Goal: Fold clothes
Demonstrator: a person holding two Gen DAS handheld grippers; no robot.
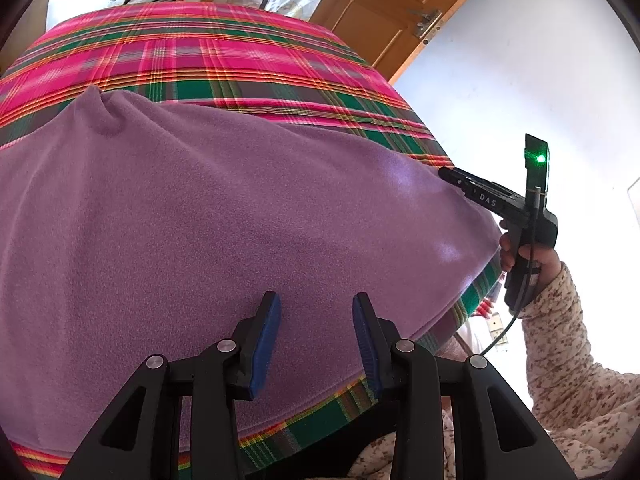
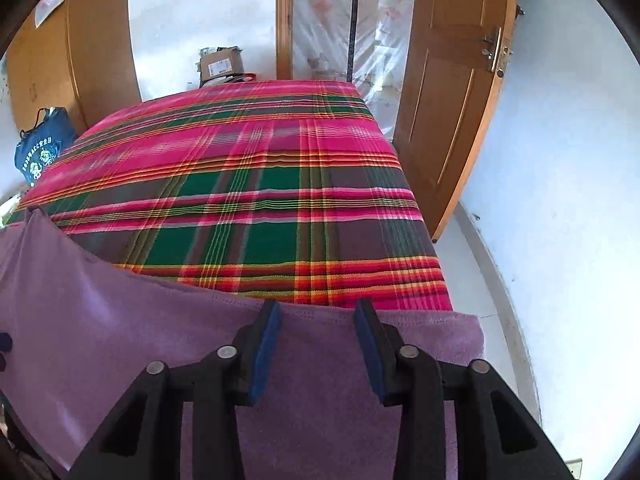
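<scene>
The fleece garment is plain lilac. Beneath it the tablecloth is tartan — hot pink with green and grey blocks, yellow and orange lines. The sleeve is cream with brown florals — the door honey-brown.

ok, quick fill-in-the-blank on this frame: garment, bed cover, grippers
The fleece garment is ____ in colour.
It lies on a bed cover with a ____ pattern.
The left gripper has its jaws ____, nothing pinched between them.
The right gripper has ____ finger pads.
Missing words: purple; plaid; open; blue
</scene>
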